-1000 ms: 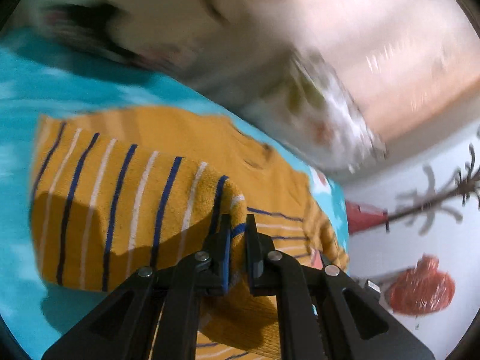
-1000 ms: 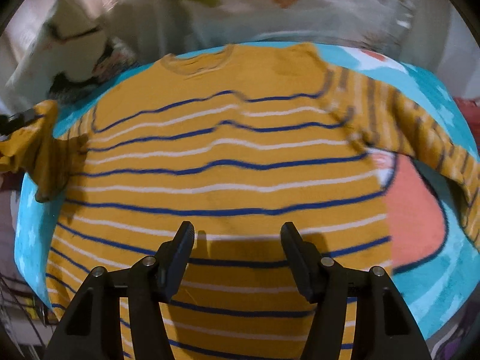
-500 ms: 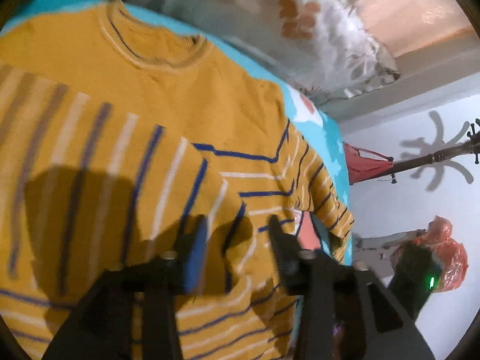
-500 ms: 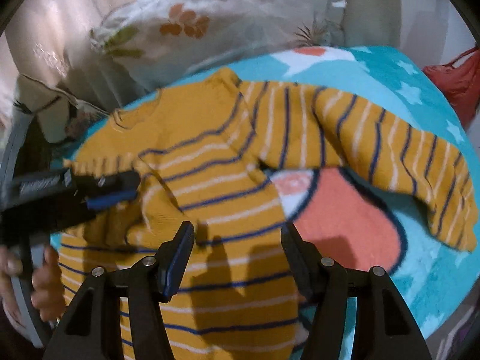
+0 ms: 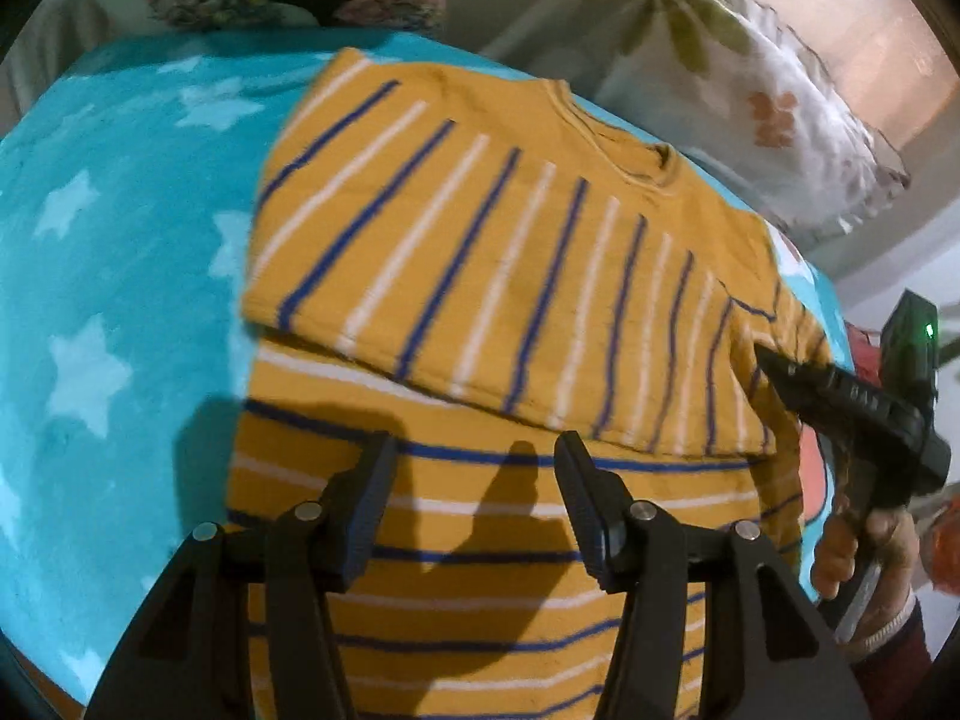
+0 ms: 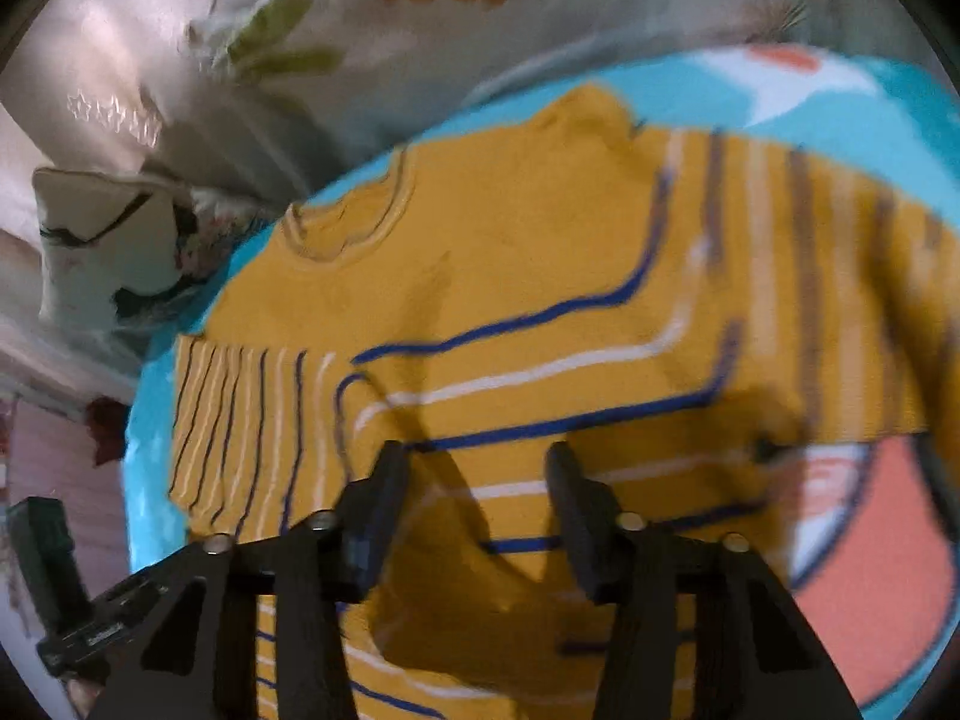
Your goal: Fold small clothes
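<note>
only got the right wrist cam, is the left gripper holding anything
Observer: No. The left gripper is open and empty, over the sweater's striped lower half.
Operator: where do my fingers sit from that side
Observer: The right gripper has its tip at the sweater's right edge, near the shoulder. I cannot tell if it touches.
Operator: is the folded sleeve lying flat
Observer: Yes. In the left view the sleeve lies flat across the chest, just below the collar.
</note>
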Tool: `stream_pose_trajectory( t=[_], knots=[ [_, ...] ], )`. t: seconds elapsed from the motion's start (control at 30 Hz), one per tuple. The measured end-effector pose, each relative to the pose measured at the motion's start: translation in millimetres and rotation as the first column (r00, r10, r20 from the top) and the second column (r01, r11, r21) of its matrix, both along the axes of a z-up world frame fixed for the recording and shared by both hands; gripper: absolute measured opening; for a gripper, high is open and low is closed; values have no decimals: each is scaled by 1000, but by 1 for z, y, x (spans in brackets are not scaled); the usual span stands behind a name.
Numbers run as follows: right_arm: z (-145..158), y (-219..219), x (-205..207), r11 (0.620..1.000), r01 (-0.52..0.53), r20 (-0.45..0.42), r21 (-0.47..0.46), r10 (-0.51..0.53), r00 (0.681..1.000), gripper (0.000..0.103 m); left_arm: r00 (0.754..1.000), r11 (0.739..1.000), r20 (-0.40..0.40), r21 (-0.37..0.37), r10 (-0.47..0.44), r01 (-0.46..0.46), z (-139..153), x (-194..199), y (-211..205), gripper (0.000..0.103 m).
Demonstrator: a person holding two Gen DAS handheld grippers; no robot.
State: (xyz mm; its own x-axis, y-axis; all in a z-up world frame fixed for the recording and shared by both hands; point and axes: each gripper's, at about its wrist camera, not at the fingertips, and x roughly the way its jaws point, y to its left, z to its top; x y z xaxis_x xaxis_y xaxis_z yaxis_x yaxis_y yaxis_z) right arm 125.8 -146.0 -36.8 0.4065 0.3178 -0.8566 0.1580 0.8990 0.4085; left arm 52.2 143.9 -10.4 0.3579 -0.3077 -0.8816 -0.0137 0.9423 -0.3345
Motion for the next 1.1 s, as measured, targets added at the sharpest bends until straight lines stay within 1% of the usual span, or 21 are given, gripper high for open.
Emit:
stream_pose_trajectory(
  t=[0.07,0.1,0.13,0.23,0.27,0.33,0.4,0.43,0.47,0.5,0.53,0.6,0.63,0.67,0.73,0.83,0.9,0.93,1.0,1.03,1.1],
  knots=[
    [1,22,2,997,-70,6,-27,71,997,38,999,1000,36,14,11,-12,3,9,3,53],
    [1,31,2,994,-112,1,-17,112,994,24,999,1000,51,26,16,-18,3,14,2,53],
    [1,45,1,987,-157,-1,-22,157,988,22,998,999,67,42,20,-23,4,22,3,53],
    [4,72,-1,966,-231,-4,-113,232,973,17,997,996,64,82,41,-46,-4,46,0,53],
    [5,77,-1,961,-243,-5,-130,244,970,14,998,994,46,91,49,-53,-10,52,2,53],
    [10,79,-1,957,-247,-3,-150,250,968,8,997,993,63,109,42,-49,-11,58,0,53],
    [28,78,1,941,-230,29,-249,245,969,8,998,988,61,153,14,-23,-11,59,-8,54],
    [39,74,2,924,-207,52,-323,236,970,8,998,986,67,167,4,-15,-12,58,-11,54],
    [52,69,3,895,-178,79,-408,228,970,7,997,984,77,177,-10,-4,-12,57,-14,58],
    [62,67,7,868,-156,99,-471,227,969,7,996,983,84,181,-22,6,-13,56,-17,63],
    [70,67,11,838,-136,115,-528,229,967,7,996,982,88,187,-32,15,-13,55,-19,65],
    [72,70,24,772,-108,119,-626,232,965,8,994,977,99,212,-48,26,-14,52,-23,70],
    [66,71,31,759,-118,100,-641,235,967,9,993,975,102,222,-54,30,-15,52,-25,71],
    [57,70,38,769,-136,68,-624,227,971,9,993,973,103,227,-62,37,-15,52,-26,72],
    [48,61,42,806,-120,46,-580,179,983,9,992,974,98,221,-73,50,-14,53,-25,73],
    [45,42,30,888,-39,68,-459,79,995,12,994,985,79,164,-71,58,-10,51,-14,73],
    [45,30,20,914,3,76,-407,30,997,12,995,986,71,156,-70,58,-8,47,-5,73],
    [44,23,13,932,28,84,-361,2,996,12,996,985,67,164,-65,53,-8,41,0,73],
    [37,16,5,957,32,71,-287,-12,997,12,996,987,58,154,-61,51,-10,28,7,73],
    [33,15,2,960,26,50,-279,-13,999,12,995,986,61,153,-74,64,-10,17,8,73],
    [22,8,-1,947,35,7,-321,-35,999,12,992,974,62,204,-114,100,-9,-2,2,73]
  ],
)
